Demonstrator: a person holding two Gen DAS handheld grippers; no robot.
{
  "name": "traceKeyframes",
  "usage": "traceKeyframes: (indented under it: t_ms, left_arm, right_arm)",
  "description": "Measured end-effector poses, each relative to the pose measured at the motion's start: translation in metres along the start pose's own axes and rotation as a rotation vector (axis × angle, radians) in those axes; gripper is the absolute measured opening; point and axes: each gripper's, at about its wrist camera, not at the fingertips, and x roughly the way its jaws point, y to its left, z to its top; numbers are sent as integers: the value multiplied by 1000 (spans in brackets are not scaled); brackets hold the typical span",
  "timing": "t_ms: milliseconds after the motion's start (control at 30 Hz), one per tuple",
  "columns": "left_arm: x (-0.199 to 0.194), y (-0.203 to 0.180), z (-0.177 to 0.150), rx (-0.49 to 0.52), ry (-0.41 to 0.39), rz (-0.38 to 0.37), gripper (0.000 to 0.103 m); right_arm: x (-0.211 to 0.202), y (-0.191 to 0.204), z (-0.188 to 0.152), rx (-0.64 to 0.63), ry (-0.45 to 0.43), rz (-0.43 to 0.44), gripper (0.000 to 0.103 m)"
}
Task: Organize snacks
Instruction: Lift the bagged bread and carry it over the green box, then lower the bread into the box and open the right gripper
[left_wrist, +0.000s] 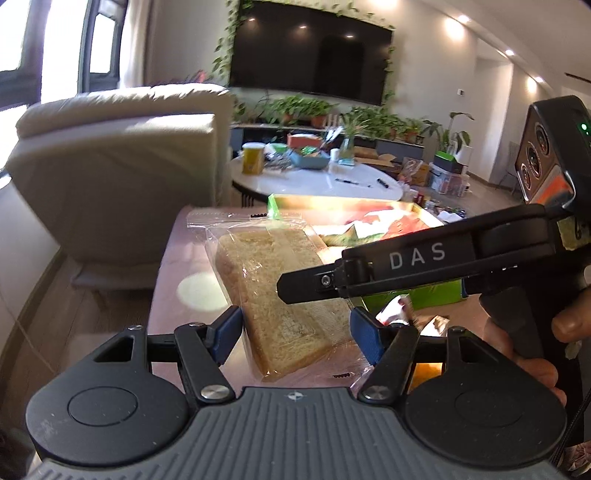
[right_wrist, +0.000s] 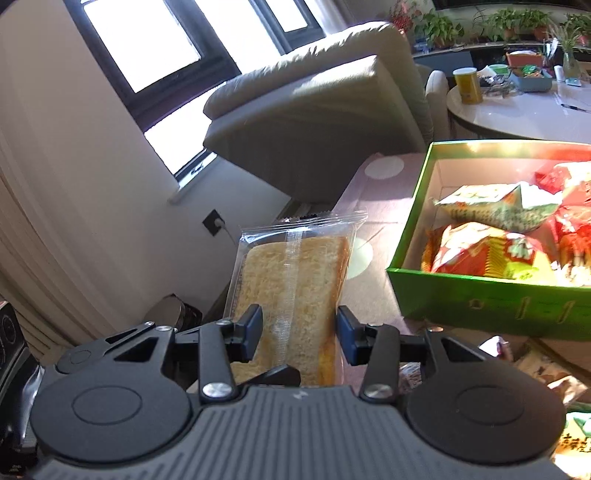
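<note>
A living room in a home is shown. A big TV (left_wrist: 310, 55) is hung on the wall, with green vines (left_wrist: 227, 40) draped around it. Potted plants (left_wrist: 306, 109) are lined up on a low shelf under it. A soft cream sofa (left_wrist: 118, 162) is placed by the windows (right_wrist: 155, 55). A round white table (left_wrist: 317, 181) is covered with cups and small things.

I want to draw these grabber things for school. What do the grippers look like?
Each gripper, like the left gripper, has a grey ribbed body, two round black discs, black linkage bars with silver screws, and blue pads on its fingers. The right gripper looks the same. Seen from the side, its black finger reads "DAS" in pale letters, and its back block has a green light and an orange patch.
</note>
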Motion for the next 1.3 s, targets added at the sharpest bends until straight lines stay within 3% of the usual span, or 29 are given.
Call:
traceKeyframes:
  t_ms: [300, 600, 767, 1300]
  left_arm:
    - [32, -26, 36, 15, -11, -57, 61]
    - [73, -50, 65, 50, 7, -83, 63]
    - [100, -48, 77, 12, 56, -107, 63]
    - [154, -41, 94, 40, 115, -71, 63]
  right_arm:
    - [-29, -32, 21, 71, -110, -36, 48]
    - [-32, -68, 45, 130, -162, -68, 49]
    - [-27, -85, 58, 151, -174, -83, 49]
    - [8, -127, 81, 228, -136, -63, 49]
